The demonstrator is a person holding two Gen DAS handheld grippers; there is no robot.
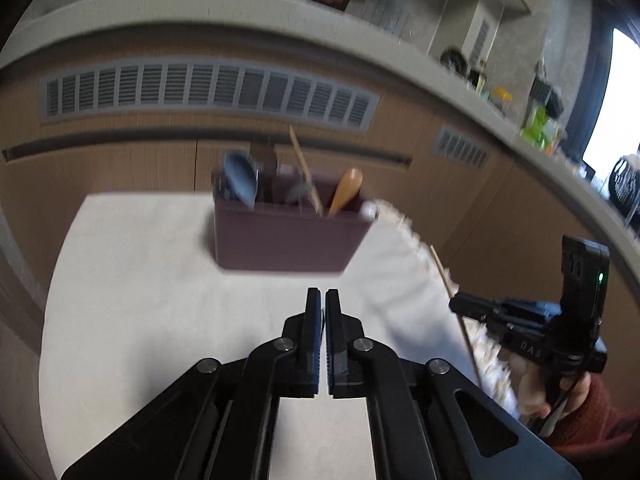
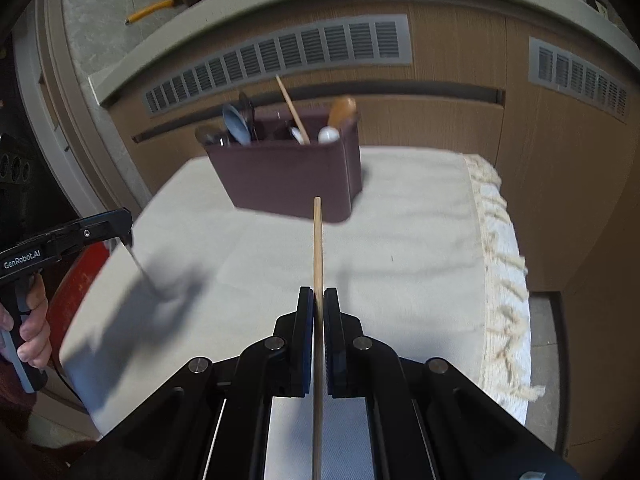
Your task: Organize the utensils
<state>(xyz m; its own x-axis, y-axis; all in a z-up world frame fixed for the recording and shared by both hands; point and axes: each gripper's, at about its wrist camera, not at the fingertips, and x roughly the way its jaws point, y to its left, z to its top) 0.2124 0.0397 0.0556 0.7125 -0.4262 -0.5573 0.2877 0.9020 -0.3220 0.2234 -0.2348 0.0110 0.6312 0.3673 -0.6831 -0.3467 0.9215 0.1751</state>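
Between my right tool's point(image 2: 319, 308) clamped pads runs a wooden chopstick point(image 2: 317, 248), aimed at the far maroon utensil caddy point(image 2: 280, 176) on the bench point(image 2: 400, 240); my left tool point(image 1: 323, 312), closed empty, keeps clear.

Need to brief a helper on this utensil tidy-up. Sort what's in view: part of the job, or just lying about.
Part of the job:
- chopstick, clamped in the right gripper
- maroon utensil holder, with a blue spoon, a wooden spoon and another chopstick
- left gripper, shut, nothing in it

Just lying about:
- fringed white cloth under the holder
- yellow-handled item on the counter behind
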